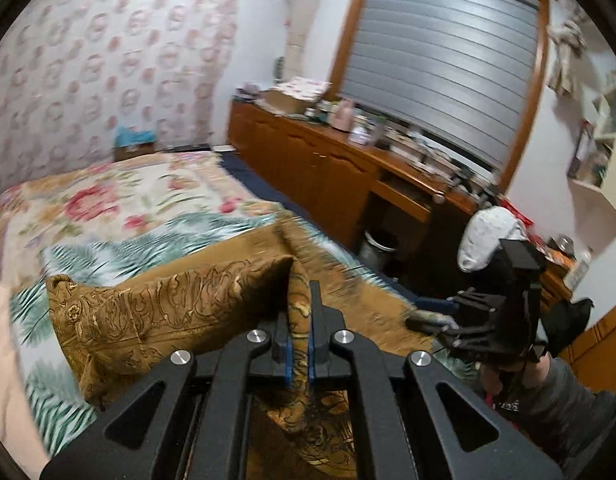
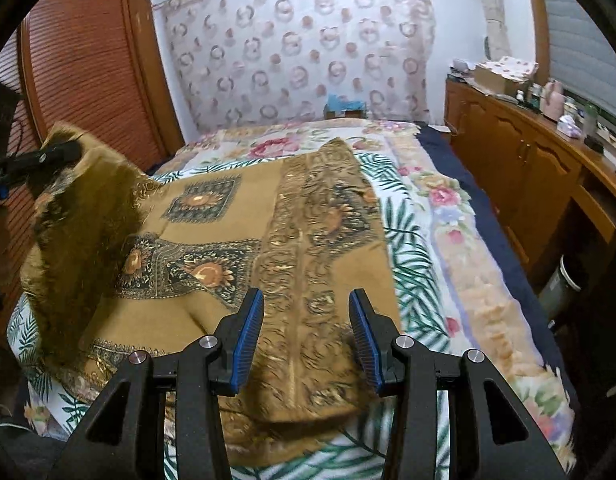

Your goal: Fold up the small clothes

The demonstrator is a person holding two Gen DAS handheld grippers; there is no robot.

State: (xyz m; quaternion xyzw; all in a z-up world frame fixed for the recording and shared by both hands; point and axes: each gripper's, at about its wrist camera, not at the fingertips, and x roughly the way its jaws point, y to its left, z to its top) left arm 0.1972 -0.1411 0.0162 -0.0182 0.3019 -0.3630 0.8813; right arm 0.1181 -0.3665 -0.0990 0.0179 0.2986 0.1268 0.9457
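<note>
A mustard-brown patterned cloth lies spread on the bed. My left gripper is shut on an edge of the cloth and holds that part lifted off the bed. In the right wrist view the lifted corner hangs at the left, under the left gripper. My right gripper is open and empty, just above the cloth's near edge. It also shows in the left wrist view at the right, low over the bed.
The bed has a floral and fern-print cover. A wooden dresser with clutter runs along the right under a shuttered window. A bin stands by it. A wooden wardrobe stands left of the bed.
</note>
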